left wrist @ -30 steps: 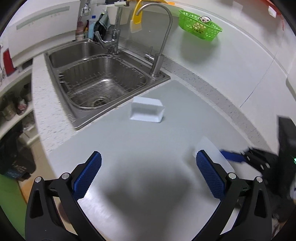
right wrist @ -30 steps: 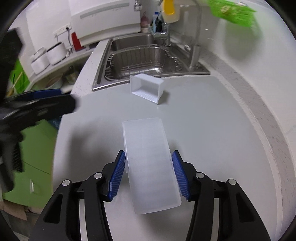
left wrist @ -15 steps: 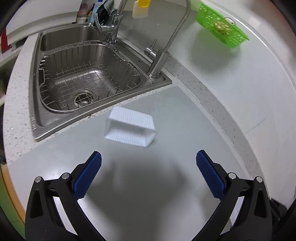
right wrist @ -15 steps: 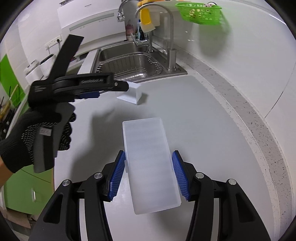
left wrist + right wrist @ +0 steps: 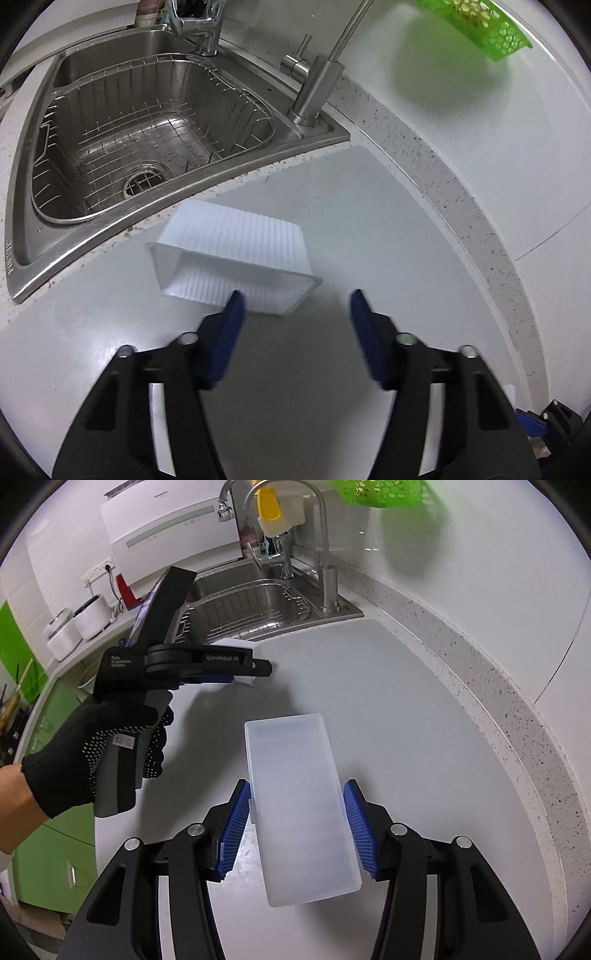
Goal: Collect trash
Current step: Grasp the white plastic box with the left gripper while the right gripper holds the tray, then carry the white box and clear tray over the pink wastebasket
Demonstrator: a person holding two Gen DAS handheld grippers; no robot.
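The left gripper [image 5: 293, 308], jaws closing with nothing pinched yet, faces the ribbed plastic tray [image 5: 236, 264] lying crosswise just ahead-left, while the right gripper [image 5: 297, 829] clamps the translucent lid [image 5: 299, 805].

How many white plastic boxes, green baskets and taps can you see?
White plastic boxes: 2, the ribbed white plastic tray tipped on its side on the counter, and the flat frosted plastic box clamped in the right gripper.
Green plastic baskets: 1.
Steel taps: 2, the tall curved tap and the short mixer tap.
Total: 5.
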